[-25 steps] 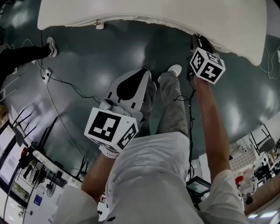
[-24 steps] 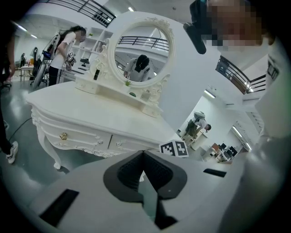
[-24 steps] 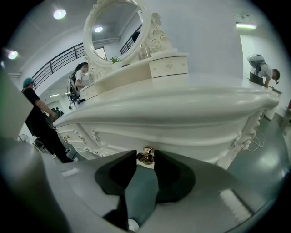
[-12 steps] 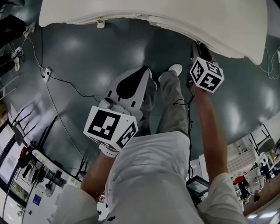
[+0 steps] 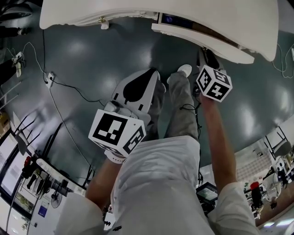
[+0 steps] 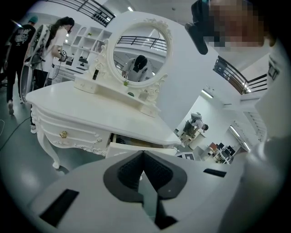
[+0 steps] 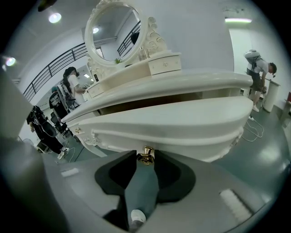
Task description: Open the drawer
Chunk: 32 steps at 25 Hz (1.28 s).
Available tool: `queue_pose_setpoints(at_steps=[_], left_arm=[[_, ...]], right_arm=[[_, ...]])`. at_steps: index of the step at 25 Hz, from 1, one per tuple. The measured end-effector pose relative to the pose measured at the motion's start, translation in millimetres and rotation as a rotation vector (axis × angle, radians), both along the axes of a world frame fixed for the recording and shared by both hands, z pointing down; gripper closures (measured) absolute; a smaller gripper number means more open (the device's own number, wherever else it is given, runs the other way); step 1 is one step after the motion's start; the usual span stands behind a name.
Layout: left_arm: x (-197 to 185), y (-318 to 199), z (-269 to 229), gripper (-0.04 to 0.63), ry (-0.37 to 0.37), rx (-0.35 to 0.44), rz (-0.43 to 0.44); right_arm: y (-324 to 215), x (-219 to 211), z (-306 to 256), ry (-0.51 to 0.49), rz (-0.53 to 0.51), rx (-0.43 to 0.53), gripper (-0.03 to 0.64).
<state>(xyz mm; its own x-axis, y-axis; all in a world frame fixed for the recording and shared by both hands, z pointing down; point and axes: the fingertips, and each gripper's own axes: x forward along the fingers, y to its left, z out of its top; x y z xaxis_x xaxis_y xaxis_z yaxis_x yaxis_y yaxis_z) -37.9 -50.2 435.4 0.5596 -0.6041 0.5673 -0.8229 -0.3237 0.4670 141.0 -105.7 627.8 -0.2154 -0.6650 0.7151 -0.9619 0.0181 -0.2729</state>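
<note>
The white dressing table (image 5: pixel 92 11) spans the far side of the floor. Its right-hand drawer (image 7: pixel 191 120) stands partway out, with a dark gap showing behind its front. The left gripper (image 6: pixel 143 154) hangs nearer, left of the drawer, its jaws closed together on nothing. The right gripper (image 7: pixel 146 159) is clamped on the drawer's small gold knob (image 7: pixel 146 154).
</note>
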Motion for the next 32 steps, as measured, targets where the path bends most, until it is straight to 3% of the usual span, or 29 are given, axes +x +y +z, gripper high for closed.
queue_pose_setpoints(at_steps=[32], left_arm=[[16.8, 29.4, -0.9, 0.586, -0.005, -0.021, 0.028]], right_arm=[[89.6, -11.5, 1.9, -0.028, -0.041, -0.082, 0.483]])
